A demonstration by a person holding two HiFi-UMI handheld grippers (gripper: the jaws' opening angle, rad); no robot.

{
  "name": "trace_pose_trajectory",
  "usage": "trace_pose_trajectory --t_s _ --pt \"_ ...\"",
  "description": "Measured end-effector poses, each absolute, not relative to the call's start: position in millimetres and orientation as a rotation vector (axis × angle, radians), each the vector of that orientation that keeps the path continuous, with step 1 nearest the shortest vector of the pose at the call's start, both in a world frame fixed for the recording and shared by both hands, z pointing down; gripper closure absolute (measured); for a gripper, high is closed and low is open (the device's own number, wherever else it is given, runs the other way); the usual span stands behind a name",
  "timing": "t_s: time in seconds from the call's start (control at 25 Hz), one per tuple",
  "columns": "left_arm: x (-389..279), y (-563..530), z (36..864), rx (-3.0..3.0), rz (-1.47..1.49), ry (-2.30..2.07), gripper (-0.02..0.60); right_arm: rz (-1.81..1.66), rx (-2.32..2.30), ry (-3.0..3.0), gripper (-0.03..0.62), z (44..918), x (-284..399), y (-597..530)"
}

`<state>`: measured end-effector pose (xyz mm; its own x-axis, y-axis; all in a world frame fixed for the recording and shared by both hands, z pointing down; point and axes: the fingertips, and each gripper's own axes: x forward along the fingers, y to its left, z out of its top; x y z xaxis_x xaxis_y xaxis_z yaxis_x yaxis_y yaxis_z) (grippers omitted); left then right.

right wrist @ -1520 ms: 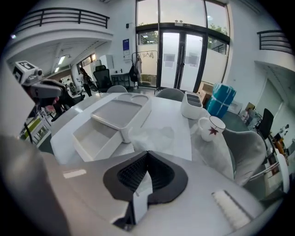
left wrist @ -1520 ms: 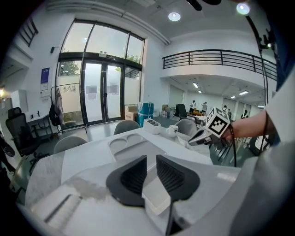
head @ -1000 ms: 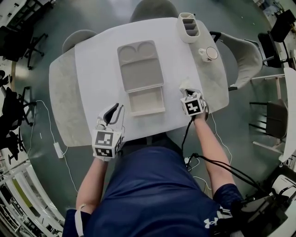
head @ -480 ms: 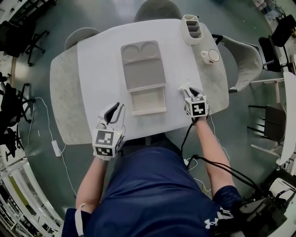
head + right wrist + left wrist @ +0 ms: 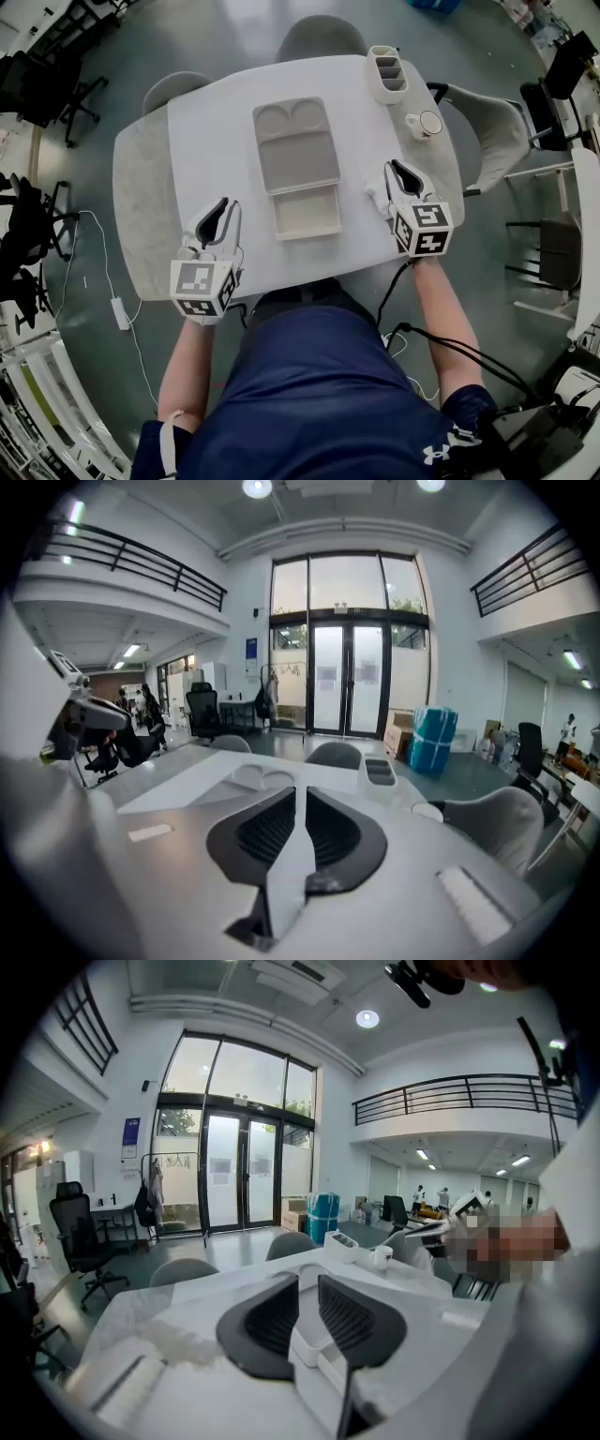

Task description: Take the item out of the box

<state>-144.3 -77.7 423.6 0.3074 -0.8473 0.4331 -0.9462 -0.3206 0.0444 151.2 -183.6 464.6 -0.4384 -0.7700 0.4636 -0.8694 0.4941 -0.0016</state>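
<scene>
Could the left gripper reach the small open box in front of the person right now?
Probably yes. The left gripper, jaws apart and empty, hangs just left of the open box, with only bare table between them.

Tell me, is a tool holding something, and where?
The right tool, its jaws just closed further, pinches a thin white sheet by one end. The left tool holds nothing.

Right gripper [image 5: 401,174] — higher now, jaws just closing onto a thin white item [image 5: 289,860]
</scene>
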Motion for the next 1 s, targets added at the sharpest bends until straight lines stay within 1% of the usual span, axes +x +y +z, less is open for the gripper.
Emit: trace_pose_trajectory --t_s 0.2,0.4,0.56,0.68,0.84,1.0 --pt "-154.5 -79.3 374.2 2.332 0.359 -1.703 0.508 0.177 1.366 -2.516 0.588 381.7 122.4 -171.3" --pt "-151.9 -74.4 323.8 2.419 0.258 -1.740 0.508 0.057 1.344 -2.632 0.591 320.9 97.1 -155.6" --pt "-150.3 -64.1 295.6 2.458 0.189 -1.766 0.508 -0.014 1.326 -2.689 0.591 290.0 80.8 -143.4" --pt "-153.7 -56.2 272.9 2.471 0.110 -1.837 0.508 -0.002 1.336 -2.765 0.592 270.0 73.4 -133.8" --pt "-162.0 -46.8 248.9 2.463 0.013 -1.941 0.534 0.046 1.350 -2.879 0.592 248.4 66.6 -121.5" --pt "-164.6 -43.7 249.0 2.442 -0.001 -1.975 0.546 0.015 1.341 -2.881 0.592 243.3 62.0 -112.0"
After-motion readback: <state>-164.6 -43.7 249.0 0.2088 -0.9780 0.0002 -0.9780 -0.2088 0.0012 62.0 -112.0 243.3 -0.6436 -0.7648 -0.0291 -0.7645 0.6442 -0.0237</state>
